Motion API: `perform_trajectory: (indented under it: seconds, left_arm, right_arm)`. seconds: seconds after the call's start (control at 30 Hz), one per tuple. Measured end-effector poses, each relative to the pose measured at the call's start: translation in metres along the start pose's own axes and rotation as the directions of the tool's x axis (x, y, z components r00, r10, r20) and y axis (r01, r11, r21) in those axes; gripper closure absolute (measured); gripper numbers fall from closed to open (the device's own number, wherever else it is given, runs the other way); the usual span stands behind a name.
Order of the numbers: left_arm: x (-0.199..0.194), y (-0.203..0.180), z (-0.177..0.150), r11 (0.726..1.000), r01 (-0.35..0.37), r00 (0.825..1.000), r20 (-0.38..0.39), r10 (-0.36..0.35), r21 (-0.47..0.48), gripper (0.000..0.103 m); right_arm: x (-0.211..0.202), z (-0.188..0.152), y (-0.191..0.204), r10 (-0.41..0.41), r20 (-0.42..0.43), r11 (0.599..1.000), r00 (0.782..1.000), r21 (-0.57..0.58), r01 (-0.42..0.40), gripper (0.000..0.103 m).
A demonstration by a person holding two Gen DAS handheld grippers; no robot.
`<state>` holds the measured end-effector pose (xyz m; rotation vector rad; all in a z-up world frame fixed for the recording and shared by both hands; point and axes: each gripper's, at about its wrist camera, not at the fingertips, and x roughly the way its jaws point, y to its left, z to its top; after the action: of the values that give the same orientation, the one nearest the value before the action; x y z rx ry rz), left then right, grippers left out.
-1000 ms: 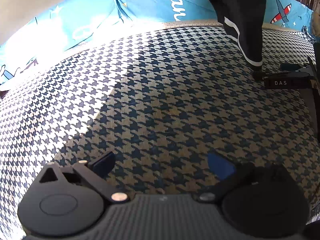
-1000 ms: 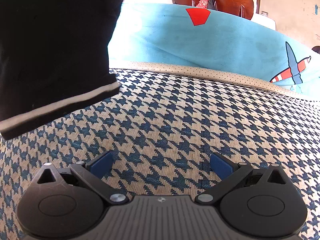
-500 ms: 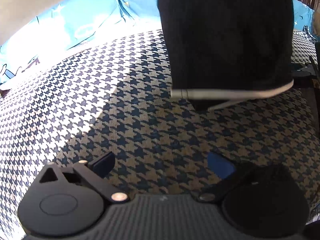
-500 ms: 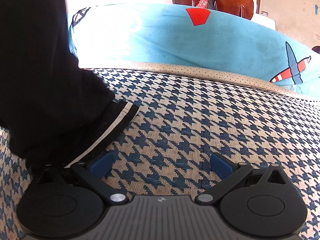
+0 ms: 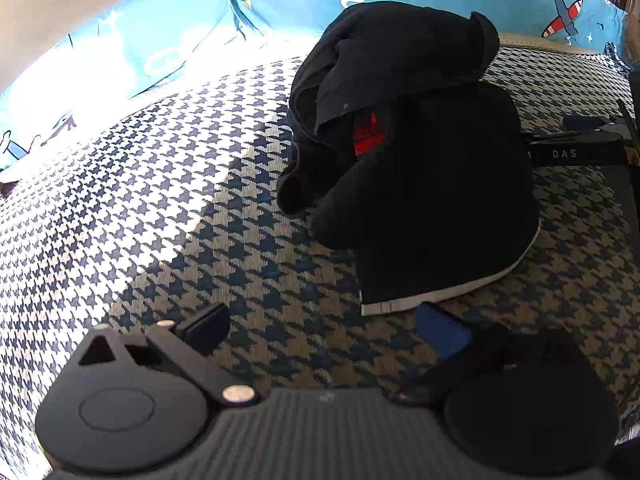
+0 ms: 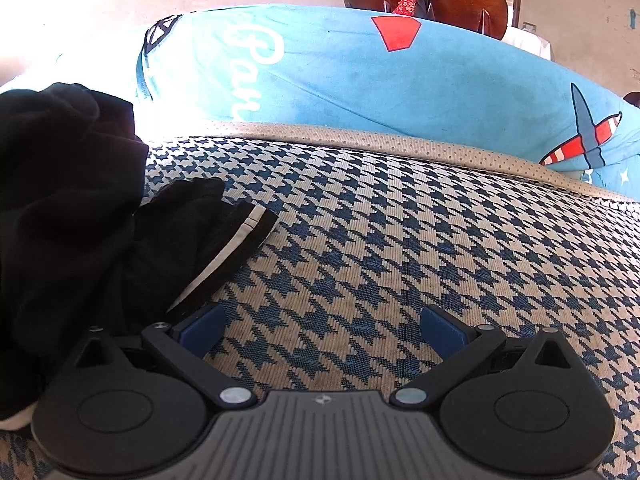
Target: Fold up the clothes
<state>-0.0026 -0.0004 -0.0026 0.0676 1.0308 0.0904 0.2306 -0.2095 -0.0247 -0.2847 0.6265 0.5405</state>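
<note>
grippers (image 5: 322, 330) (image 6: 322, 330) low, agape beside garment (image 5: 420, 152)

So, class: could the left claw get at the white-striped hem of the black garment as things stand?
Probably yes: the left claw is open, and the hem lies just ahead with nothing between.

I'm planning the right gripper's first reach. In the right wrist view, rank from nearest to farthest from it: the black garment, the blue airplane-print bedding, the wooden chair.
From the right gripper:
1. Black garment: crumpled at left, its striped hem by the left finger.
2. Blue airplane-print bedding: across the far edge of the houndstooth surface.
3. Wooden chair: behind the bedding, top right.
</note>
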Motion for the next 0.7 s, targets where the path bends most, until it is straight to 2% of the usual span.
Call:
perform_trajectory:
  seconds: [0.7]
  left_arm:
    - [0.0029,-0.0037,0.0057,1.000,-0.002,0.999,-0.052,0.001,-0.006,0.000]
  right_arm:
    - [0.0004,-0.0008,0.0005,-0.001,0.002,1.000,1.000,-0.001,0.001,0.000]
